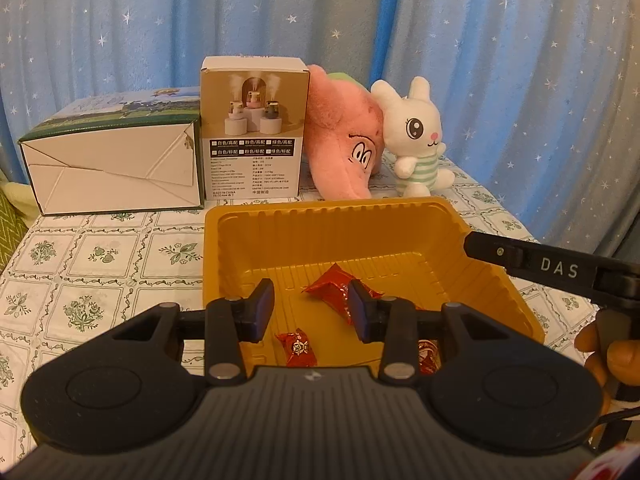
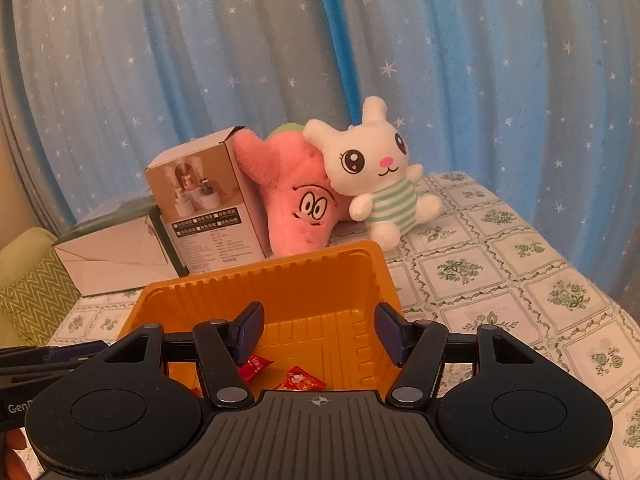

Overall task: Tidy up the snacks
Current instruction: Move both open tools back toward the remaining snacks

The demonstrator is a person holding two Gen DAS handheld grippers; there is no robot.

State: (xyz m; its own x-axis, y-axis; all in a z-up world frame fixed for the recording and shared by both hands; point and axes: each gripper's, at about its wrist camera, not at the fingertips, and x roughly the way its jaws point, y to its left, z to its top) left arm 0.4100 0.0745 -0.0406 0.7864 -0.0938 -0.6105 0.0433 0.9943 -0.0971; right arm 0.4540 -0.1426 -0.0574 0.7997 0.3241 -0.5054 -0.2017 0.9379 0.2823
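Observation:
An orange plastic tray (image 1: 280, 236) sits on the table and holds red-wrapped candies: one in the middle (image 1: 332, 290), a smaller one (image 1: 297, 348) near the front, and a third (image 1: 429, 354) partly hidden behind my left gripper's right finger. My left gripper (image 1: 311, 306) is open and empty over the tray's near side. In the right wrist view the same tray (image 2: 320, 280) shows two candies (image 2: 254, 365) (image 2: 299, 379) at its floor. My right gripper (image 2: 319, 330) is open and empty above the tray. The right gripper's body (image 1: 560, 270) reaches in over the tray's right rim.
Behind the tray stand a humidifier box (image 1: 254, 136), a white-and-green carton (image 1: 112, 164), a pink plush (image 1: 344, 148) and a white bunny plush (image 1: 416, 140). A floral tablecloth (image 1: 100, 264) covers the table. A blue starred curtain (image 1: 480, 40) hangs behind.

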